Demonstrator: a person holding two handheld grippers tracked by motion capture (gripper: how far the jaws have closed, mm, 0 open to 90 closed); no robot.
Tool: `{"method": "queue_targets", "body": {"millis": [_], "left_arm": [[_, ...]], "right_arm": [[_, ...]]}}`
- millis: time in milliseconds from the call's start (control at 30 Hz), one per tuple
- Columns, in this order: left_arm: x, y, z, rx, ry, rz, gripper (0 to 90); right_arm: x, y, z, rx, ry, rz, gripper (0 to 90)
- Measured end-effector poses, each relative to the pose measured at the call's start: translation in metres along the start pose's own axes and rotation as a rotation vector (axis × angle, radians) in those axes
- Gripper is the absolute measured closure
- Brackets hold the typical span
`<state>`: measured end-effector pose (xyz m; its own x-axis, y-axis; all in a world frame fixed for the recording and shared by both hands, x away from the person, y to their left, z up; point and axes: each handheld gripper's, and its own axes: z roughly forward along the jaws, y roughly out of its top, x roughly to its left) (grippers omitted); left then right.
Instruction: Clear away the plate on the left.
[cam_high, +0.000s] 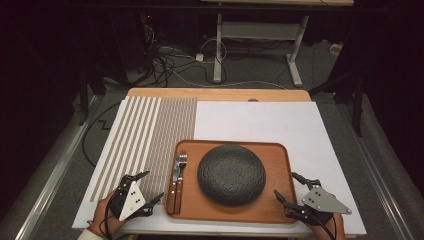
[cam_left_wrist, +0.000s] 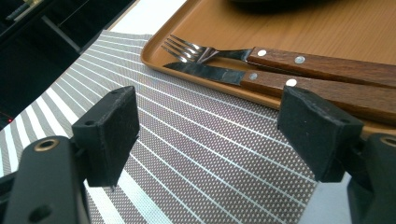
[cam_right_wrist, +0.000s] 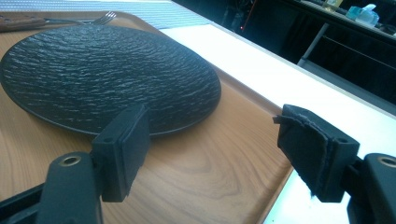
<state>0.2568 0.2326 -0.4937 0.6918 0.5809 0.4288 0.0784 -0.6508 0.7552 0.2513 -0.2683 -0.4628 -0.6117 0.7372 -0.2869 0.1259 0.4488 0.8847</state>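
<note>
On the white table top (cam_high: 300, 130) sits a wooden tray (cam_high: 280, 200), broad, stiff and probably light, best gripped at its raised side rims; the left gripper (cam_high: 145, 187) and right gripper (cam_high: 287, 186) hang just outside those rims, jaws apart and empty; a dark, rough-textured plate (cam_high: 231, 174) rests mid-tray, likely heavy and breakable, liable to slide if tilted; a wood-handled knife (cam_left_wrist: 261, 79) and fork (cam_left_wrist: 280, 58) lie at its left, loose.

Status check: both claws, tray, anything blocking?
Left claw open, over striped placemat beside tray. Right claw open at tray's right edge. Black plate, fork and knife on tray, untouched. Nothing blocking.
</note>
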Motion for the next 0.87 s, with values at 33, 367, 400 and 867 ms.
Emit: {"method": "queue_targets", "body": {"millis": [33,367,400,867], "left_arm": [[0.000,0.000,0.001,0.003,-0.002,0.001,20.5],[0.001,0.003,0.006,0.013,-0.006,0.010,20.5],[0.001,0.003,0.006,0.014,-0.007,0.011,20.5],[0.004,0.006,0.013,0.015,-0.017,0.016,20.5]], "right_arm": [[0.000,0.000,0.000,0.003,0.000,0.004,25.7],[-0.003,-0.004,-0.004,0.001,-0.008,0.014,25.7],[-0.003,-0.004,-0.003,0.001,-0.008,0.013,25.7],[-0.005,-0.008,-0.007,0.013,-0.021,0.021,25.3]]}}
